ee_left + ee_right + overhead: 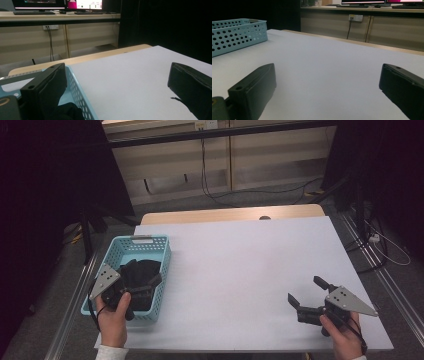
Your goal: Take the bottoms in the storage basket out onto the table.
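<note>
A light blue perforated basket (127, 242) stands at the left of the white table (240, 255), with a black cloth (140, 272) bundled inside it. A hand holds my left gripper (147, 287) over the basket's near end. In the left gripper view, my left gripper (117, 75) is open: one jaw hangs over the basket (77, 87) and the cloth (67, 112), the other over bare table. My right gripper (304, 289) rests low near the table's front right corner. It is open too, and only tabletop lies between its jaws in the right gripper view (328, 72).
The basket (237, 32) lies far off to the left of my right gripper. Beyond the table's far wooden edge (230, 214) are a grey floor with cables and light cabinets. Dark curtains flank both sides, and a metal rail (395, 285) runs along the right.
</note>
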Action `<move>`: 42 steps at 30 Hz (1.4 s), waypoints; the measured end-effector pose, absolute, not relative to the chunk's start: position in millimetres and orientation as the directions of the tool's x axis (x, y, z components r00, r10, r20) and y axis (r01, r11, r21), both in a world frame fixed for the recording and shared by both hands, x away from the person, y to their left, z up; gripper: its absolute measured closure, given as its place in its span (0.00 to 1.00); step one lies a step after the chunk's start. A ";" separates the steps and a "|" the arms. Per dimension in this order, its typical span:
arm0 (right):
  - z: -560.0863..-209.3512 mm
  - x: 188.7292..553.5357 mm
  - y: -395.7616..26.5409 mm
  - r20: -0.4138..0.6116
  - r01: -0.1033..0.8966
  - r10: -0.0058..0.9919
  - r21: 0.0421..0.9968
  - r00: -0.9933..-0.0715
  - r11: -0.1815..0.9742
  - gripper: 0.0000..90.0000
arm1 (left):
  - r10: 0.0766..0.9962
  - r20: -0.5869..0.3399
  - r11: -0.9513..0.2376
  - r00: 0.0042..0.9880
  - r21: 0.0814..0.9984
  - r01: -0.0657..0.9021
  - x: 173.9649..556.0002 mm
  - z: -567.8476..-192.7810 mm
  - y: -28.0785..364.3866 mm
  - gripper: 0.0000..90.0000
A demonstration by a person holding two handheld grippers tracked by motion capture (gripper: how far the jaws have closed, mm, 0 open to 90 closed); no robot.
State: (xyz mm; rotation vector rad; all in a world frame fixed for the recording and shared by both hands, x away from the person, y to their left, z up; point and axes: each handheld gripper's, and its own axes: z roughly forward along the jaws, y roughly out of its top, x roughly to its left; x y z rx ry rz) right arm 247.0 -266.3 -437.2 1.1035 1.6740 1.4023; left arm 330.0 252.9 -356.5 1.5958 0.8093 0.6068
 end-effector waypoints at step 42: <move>-438.5 248.5 -265.1 0.022 0.184 0.903 0.981 -0.428 0.064 0.01 | 0.823 -0.071 -0.135 0.564 0.939 0.316 391.9 -359.3 288.7 0.03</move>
